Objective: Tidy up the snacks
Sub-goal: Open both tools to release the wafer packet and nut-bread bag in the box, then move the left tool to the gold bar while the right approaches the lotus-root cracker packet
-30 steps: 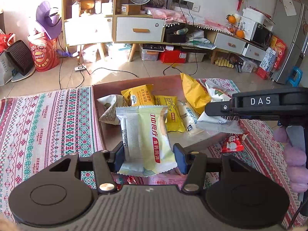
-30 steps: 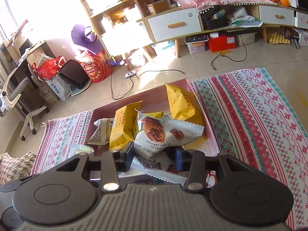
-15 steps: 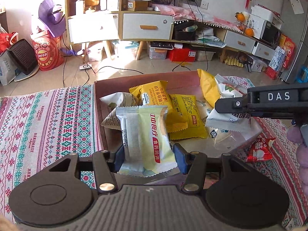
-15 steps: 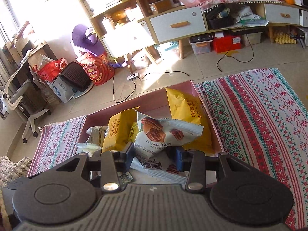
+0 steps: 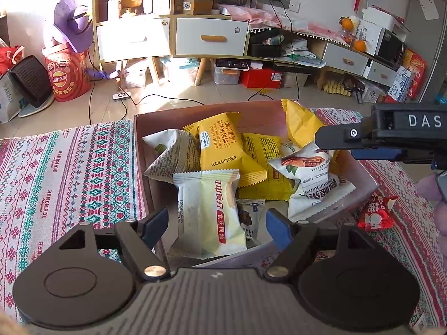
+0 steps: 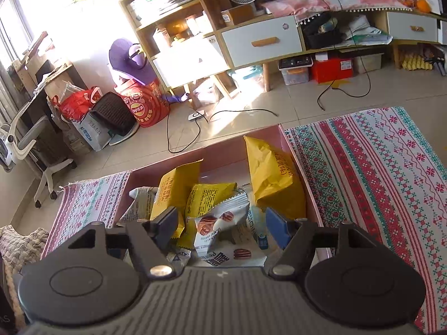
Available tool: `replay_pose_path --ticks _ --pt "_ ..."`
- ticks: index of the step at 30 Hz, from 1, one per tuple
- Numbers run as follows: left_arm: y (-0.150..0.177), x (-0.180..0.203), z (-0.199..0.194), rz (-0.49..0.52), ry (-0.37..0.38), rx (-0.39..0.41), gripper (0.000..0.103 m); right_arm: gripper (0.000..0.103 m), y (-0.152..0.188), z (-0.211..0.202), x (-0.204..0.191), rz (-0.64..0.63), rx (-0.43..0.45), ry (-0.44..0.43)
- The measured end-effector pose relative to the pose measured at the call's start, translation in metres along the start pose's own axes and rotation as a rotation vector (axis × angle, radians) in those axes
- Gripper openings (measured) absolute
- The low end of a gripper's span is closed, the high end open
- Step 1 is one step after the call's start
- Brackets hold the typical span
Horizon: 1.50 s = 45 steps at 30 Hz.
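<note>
A: What is seen at the far left?

B: A patterned cloth (image 5: pixel 64 173) is spread under a pink box (image 5: pixel 139 150), whose left wall is met next.

A: And inside the box?

B: A white crumpled packet (image 5: pixel 170 156) is leaned against a yellow waffle packet (image 5: pixel 223 145). In front of these, a pale yellow-and-white packet (image 5: pixel 212 212) is seen lying in the box between the fingers of the left gripper (image 5: pixel 216 224). The jaws are being opened; a gap is visible on both sides of the packet, so it is not pressed.

A: Further right?

B: A white pecan packet (image 6: pixel 220 231) is found in the box between the fingers of the right gripper (image 6: pixel 222 224). Those jaws are also being opened, and the pads are held clear of the packet. A large yellow bag (image 6: pixel 276 176) is propped against the right wall.

A: Outside the box?

B: A small red packet (image 5: pixel 375 215) is left on the cloth just beside the right wall.
</note>
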<state>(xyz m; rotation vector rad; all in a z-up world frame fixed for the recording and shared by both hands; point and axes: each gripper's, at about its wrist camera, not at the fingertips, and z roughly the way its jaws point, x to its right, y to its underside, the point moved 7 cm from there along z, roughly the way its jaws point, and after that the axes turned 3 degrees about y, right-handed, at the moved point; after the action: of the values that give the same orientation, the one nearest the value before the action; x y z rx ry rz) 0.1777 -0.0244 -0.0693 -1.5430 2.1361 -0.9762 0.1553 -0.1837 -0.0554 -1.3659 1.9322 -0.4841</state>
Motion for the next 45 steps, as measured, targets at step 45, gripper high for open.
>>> replay_pose_path --ticks 45 --pt "0.082 0.031 -0.077 0.062 0.025 -0.075 0.103 0.102 0.084 -0.079 0.003 -0.279 -0.135 0.085"
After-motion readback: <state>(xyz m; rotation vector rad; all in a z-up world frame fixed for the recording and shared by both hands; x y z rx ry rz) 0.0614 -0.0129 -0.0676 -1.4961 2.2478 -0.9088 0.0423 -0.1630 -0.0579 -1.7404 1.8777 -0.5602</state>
